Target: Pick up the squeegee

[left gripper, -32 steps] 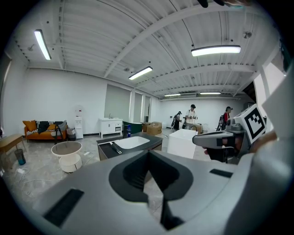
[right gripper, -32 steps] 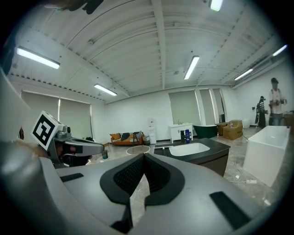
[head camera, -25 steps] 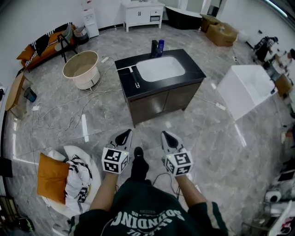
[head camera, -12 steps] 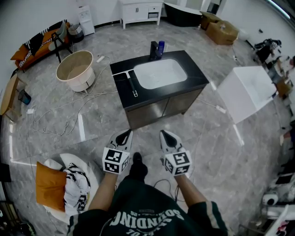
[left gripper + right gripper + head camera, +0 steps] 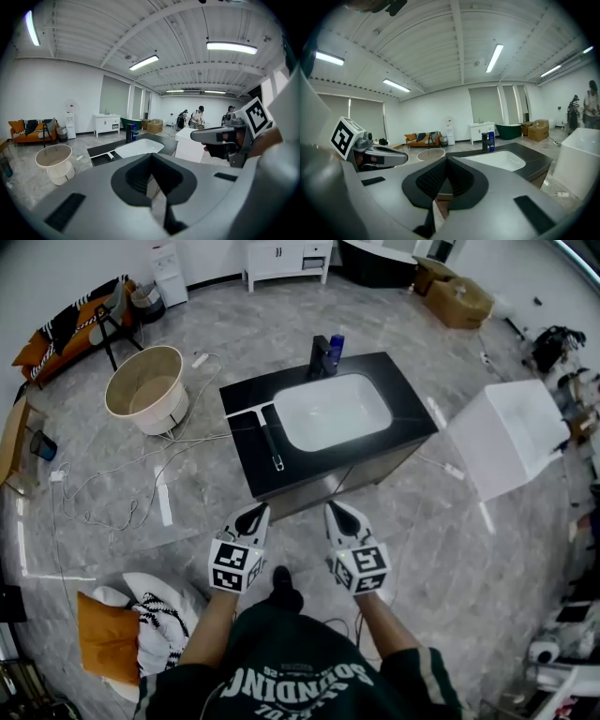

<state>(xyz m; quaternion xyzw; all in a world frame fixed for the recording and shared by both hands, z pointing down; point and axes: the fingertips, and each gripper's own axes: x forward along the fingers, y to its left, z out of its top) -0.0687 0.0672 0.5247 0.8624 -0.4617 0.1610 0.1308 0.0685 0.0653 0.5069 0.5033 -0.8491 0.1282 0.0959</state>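
The squeegee (image 5: pixel 266 434) lies on the black vanity counter (image 5: pixel 244 460), left of the white sink (image 5: pixel 333 412), with its pale blade at the far end and its dark handle pointing toward me. In the left gripper view the squeegee (image 5: pixel 105 154) shows just past the jaws. Both grippers are held side by side in front of the vanity, short of its near edge and apart from the squeegee. My left gripper (image 5: pixel 255 512) (image 5: pixel 151 156) is shut and empty. My right gripper (image 5: pixel 335 512) (image 5: pixel 446 159) also has its jaws together, with nothing in them.
A black faucet and a blue bottle (image 5: pixel 324 351) stand behind the sink. A round beige tub (image 5: pixel 145 390) and loose cables (image 5: pixel 122 488) lie on the floor at the left. A white box (image 5: pixel 511 432) is at the right, and a cushion with clothes (image 5: pixel 122 624) at the lower left.
The vanity has come closer and lower in the head view as the person walks toward it. Both grippers have travelled forward with the person and stay shut.
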